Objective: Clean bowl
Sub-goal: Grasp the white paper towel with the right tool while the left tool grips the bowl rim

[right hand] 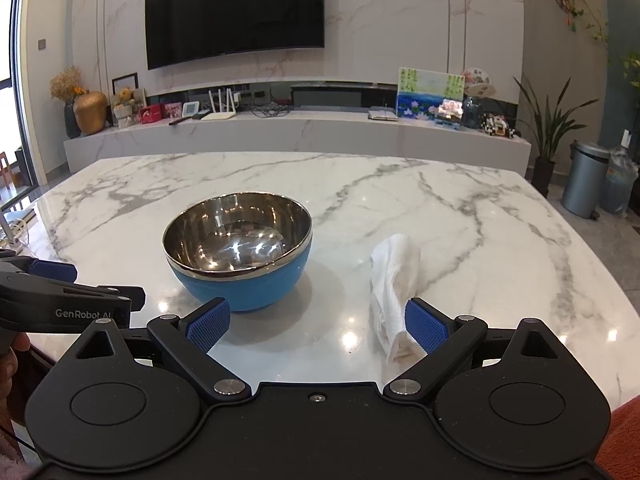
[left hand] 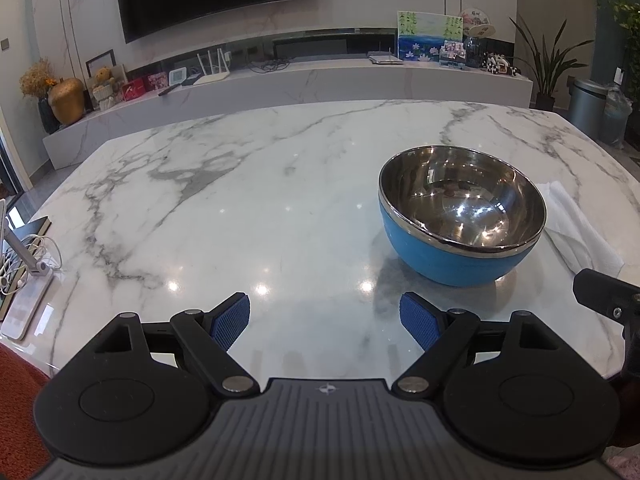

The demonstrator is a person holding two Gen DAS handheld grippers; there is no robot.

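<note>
A blue bowl [left hand: 460, 216] with a shiny steel inside stands upright on the marble table [left hand: 240, 208]; the same bowl [right hand: 240, 252] shows in the right wrist view. A folded white paper towel [right hand: 394, 292] lies to its right, and the towel [left hand: 576, 232] peeks out behind the bowl in the left view. My left gripper [left hand: 325, 322] is open over bare table, short of the bowl and to its left. My right gripper [right hand: 318, 326] is open near the table's front edge, its right finger pad [right hand: 426, 326] beside the towel's near end. The left gripper [right hand: 52, 270] shows from the side at far left.
A phone stand with cables [left hand: 28, 256] sits at the table's left edge. Behind the table runs a long marble console [right hand: 296, 132] with ornaments, under a wall television [right hand: 236, 8]. A bin [right hand: 586, 178] and a plant [right hand: 550, 128] stand at the right.
</note>
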